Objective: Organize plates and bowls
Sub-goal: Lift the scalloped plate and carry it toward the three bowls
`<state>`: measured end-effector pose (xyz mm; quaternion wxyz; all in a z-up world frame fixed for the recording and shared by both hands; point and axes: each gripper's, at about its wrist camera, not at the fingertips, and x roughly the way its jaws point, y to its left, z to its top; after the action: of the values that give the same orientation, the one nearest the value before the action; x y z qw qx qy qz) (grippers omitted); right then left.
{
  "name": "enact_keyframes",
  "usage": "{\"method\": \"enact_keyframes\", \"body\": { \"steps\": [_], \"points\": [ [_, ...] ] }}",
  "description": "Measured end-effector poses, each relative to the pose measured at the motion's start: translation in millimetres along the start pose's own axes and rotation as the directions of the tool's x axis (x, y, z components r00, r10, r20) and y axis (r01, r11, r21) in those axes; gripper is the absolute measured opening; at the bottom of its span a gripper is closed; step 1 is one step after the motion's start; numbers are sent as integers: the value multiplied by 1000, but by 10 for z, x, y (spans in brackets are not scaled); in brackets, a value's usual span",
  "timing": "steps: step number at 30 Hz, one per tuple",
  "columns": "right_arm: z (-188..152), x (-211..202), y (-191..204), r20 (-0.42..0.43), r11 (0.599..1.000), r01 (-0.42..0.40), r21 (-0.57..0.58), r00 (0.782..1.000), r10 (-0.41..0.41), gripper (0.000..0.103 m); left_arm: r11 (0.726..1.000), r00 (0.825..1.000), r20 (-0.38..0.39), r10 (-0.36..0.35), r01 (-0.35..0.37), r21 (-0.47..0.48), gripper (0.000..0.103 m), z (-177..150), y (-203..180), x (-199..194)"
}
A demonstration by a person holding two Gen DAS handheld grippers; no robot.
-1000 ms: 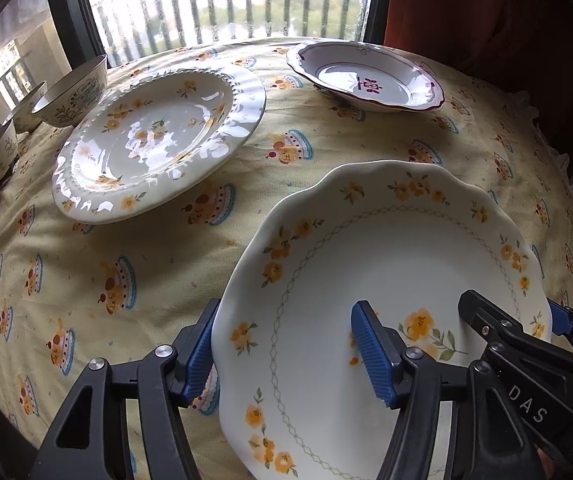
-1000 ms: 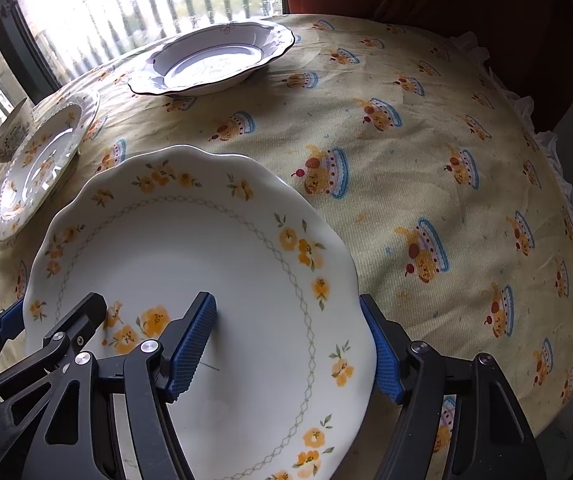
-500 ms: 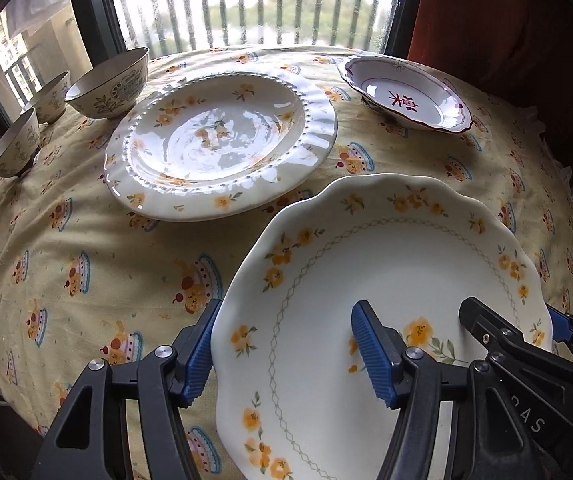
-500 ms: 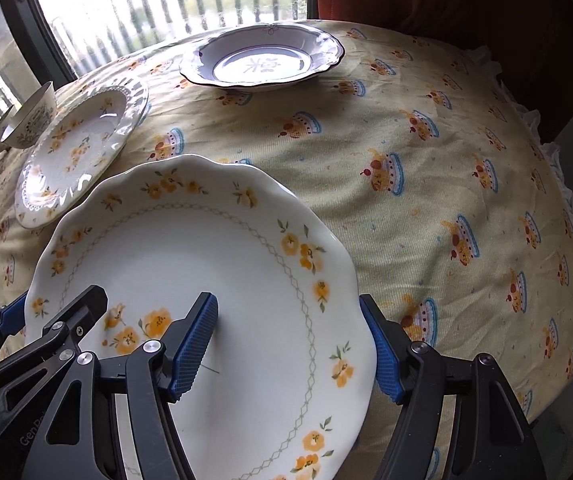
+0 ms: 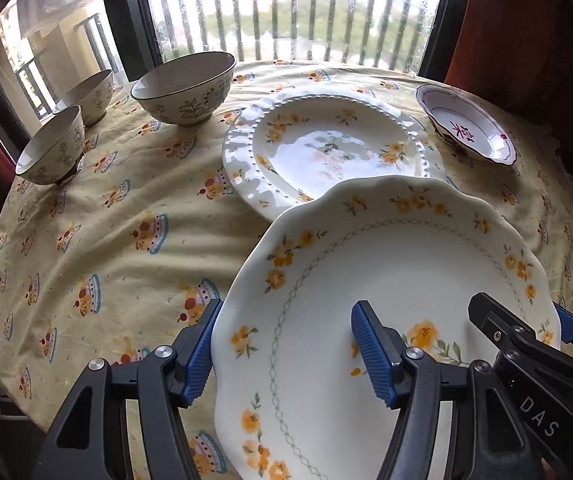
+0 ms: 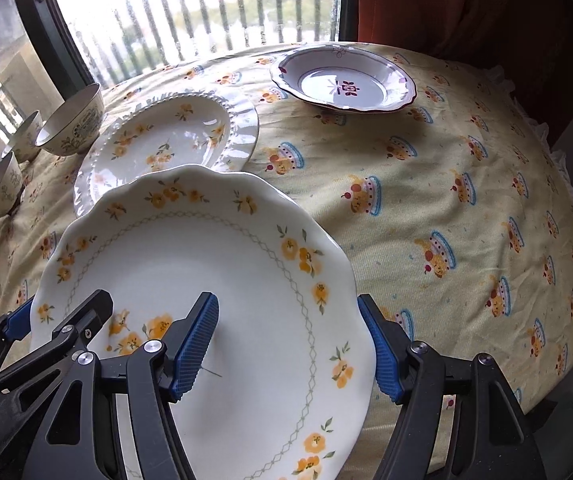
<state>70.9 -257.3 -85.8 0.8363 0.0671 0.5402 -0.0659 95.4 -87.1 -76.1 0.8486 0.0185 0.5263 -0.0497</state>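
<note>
A scalloped white plate with yellow flowers (image 5: 398,264) (image 6: 206,256) hangs above the table, carried from both sides. My left gripper (image 5: 286,344) is shut on its left rim, one pad under the edge and one on the face. On the opposite rim my right gripper (image 6: 288,344) is shut the same way. Just beyond lies a beaded flowered plate (image 5: 326,148) (image 6: 166,140); the carried plate's far edge overlaps it in both views. A red-rimmed dish (image 5: 466,128) (image 6: 346,80) sits at the far right.
One large bowl (image 5: 184,86) and two small bowls (image 5: 86,96) (image 5: 50,148) stand at the far left by the window. A yellow patterned tablecloth (image 6: 446,200) covers the round table. Dark red curtains hang behind.
Both grippers have carried the scalloped plate across the table toward the beaded plate. That plate is now close under its far edge, and the bowls have come fully into view.
</note>
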Motion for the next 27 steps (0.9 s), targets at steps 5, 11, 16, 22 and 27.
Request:
{"method": "enact_keyframes", "body": {
  "steps": [5, 11, 16, 22, 27],
  "points": [
    [38, -16, 461, 21, 1000, -9, -12, 1000, 9, 74, 1000, 1000, 3, -9, 9, -23, 65, 85, 467, 33],
    [25, -8, 994, 32, 1000, -15, -19, 999, 15, 74, 1000, 1000, 9, -7, 7, -29, 65, 150, 978, 66],
    [24, 48, 1411, 18, 1000, -22, -19, 1000, 23, 74, 999, 1000, 8, -1, 2, -46, 65, 135, 1375, 85],
    [7, 153, 1806, -9, 999, -32, -31, 999, 32, 72, 998, 1000, -24, 2, -3, -69, 65, 117, 1732, 202],
    [-21, 286, 2040, -43, 999, -33, -40, 999, 31, 72, 997, 999, -46, 11, -14, -72, 65, 88, 1941, 290]
  ]
}}
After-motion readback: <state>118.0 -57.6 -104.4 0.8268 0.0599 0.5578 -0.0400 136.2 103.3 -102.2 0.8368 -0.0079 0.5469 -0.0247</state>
